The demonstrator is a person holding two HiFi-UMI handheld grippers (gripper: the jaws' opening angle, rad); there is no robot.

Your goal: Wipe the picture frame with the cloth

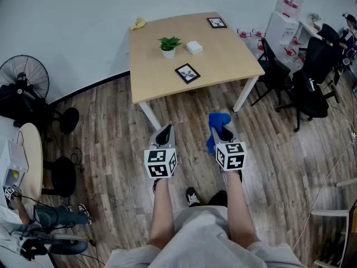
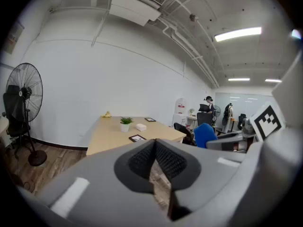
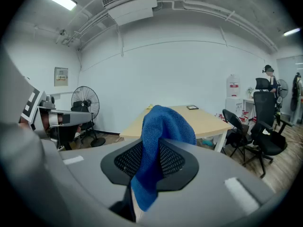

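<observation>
A black picture frame (image 1: 187, 73) lies flat near the front edge of the wooden table (image 1: 223, 54); the left gripper view shows the same frame (image 2: 137, 138). A second frame (image 1: 217, 22) lies at the far right corner. My right gripper (image 1: 222, 128) is shut on a blue cloth (image 1: 217, 122), which drapes out between the jaws in the right gripper view, cloth (image 3: 158, 148). My left gripper (image 1: 163, 132) is shut with nothing in it, jaws meeting at the left gripper (image 2: 154, 148). Both grippers hang over the floor, short of the table.
On the table stand a small potted plant (image 1: 169, 46), a white box (image 1: 194, 47) and a yellow object (image 1: 138, 23). Black office chairs (image 1: 312, 88) crowd the right side. A floor fan (image 1: 25, 82) and stools (image 1: 62, 175) stand at the left. Wood floor lies underfoot.
</observation>
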